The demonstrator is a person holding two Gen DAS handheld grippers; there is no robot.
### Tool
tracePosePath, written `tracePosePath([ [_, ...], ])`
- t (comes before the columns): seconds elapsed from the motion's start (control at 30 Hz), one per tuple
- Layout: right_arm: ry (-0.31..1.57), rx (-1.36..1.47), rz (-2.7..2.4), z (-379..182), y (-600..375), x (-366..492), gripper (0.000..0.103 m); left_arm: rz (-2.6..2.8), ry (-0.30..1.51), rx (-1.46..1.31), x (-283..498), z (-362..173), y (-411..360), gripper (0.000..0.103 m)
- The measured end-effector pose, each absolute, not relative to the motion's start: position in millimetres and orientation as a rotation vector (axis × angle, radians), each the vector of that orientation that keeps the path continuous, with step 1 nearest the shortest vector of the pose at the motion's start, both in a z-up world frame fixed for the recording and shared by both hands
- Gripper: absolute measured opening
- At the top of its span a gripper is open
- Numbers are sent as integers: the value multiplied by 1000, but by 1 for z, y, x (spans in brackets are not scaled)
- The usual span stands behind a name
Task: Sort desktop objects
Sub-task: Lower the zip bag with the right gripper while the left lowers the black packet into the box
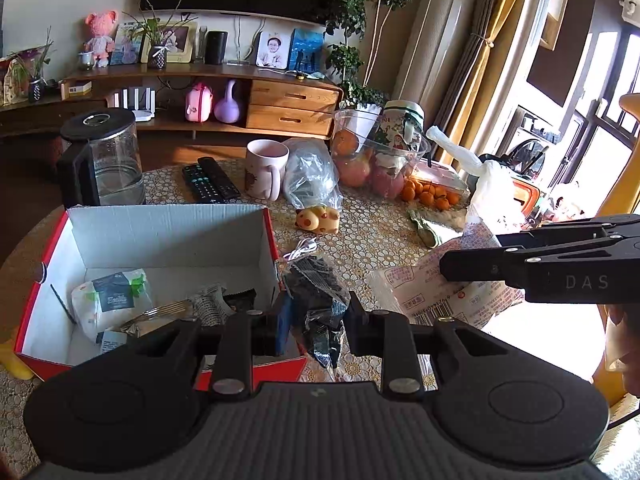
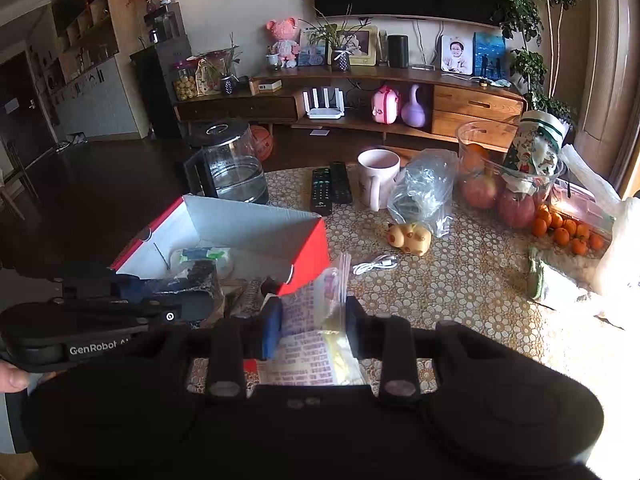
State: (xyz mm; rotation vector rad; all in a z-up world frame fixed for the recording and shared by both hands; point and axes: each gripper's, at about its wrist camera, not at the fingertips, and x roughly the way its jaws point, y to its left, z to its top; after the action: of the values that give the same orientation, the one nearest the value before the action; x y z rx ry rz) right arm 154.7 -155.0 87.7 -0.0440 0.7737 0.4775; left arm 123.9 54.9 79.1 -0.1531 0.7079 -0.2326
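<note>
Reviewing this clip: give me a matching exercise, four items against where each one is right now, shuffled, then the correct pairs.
Items:
1. dark packet
2. pink-printed bag
3. white cable
4. tissue pack

Places:
A. lying in the red box
B. in the right gripper
C. in the left gripper
D. loose on the table, near the yellow toy

Pairs: 1-C, 2-B, 3-D, 4-A

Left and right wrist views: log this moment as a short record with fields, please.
setting: patterned tablecloth in a living room
container: red box, open, some packets already inside
left gripper: shut on a dark clear-wrapped packet beside the box
right gripper: shut on a clear printed bag
still on table: white cable, yellow toy, two remotes, mug
</note>
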Motion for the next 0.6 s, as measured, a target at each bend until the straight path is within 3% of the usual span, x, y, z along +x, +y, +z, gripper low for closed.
tracePosePath([
  [0.6, 764, -97, 516, 73, -66, 193, 33, -91, 721, -201, 133, 54, 153, 26],
])
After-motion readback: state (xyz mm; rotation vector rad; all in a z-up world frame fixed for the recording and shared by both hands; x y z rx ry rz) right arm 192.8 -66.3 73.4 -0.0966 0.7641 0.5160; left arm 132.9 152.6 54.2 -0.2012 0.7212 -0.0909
